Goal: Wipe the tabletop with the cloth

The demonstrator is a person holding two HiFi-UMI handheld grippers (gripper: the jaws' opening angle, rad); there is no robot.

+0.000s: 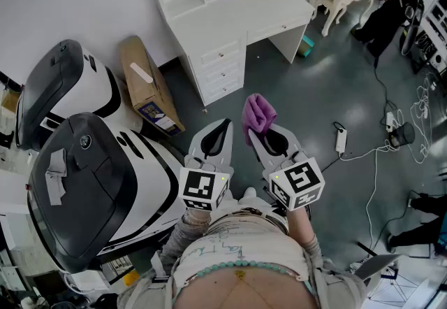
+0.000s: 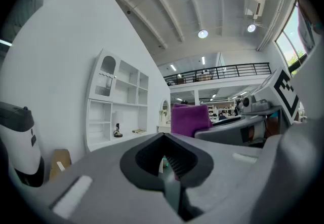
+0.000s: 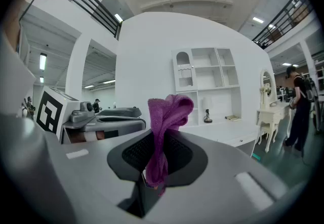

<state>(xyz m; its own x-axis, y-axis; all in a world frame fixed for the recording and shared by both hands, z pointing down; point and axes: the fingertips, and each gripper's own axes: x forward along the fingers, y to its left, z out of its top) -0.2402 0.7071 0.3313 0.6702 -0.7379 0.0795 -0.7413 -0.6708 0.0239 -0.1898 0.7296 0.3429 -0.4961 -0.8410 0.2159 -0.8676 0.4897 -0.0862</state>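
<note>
Purple cloth (image 3: 163, 132) is standing bunched above the right gripper (image 3: 153, 175), whose jaws are pinching its lower end, so it is hanging in the air over the grey floor, ahead of that gripper's marker cube (image 1: 297, 183). Just beside it the left gripper (image 2: 165, 166) is pressing its jaws together on nothing. A white desk (image 1: 237, 10) is standing well ahead of both; the cardboard box (image 1: 147, 87) off the left gripper's side is carrying print too small to read
</note>
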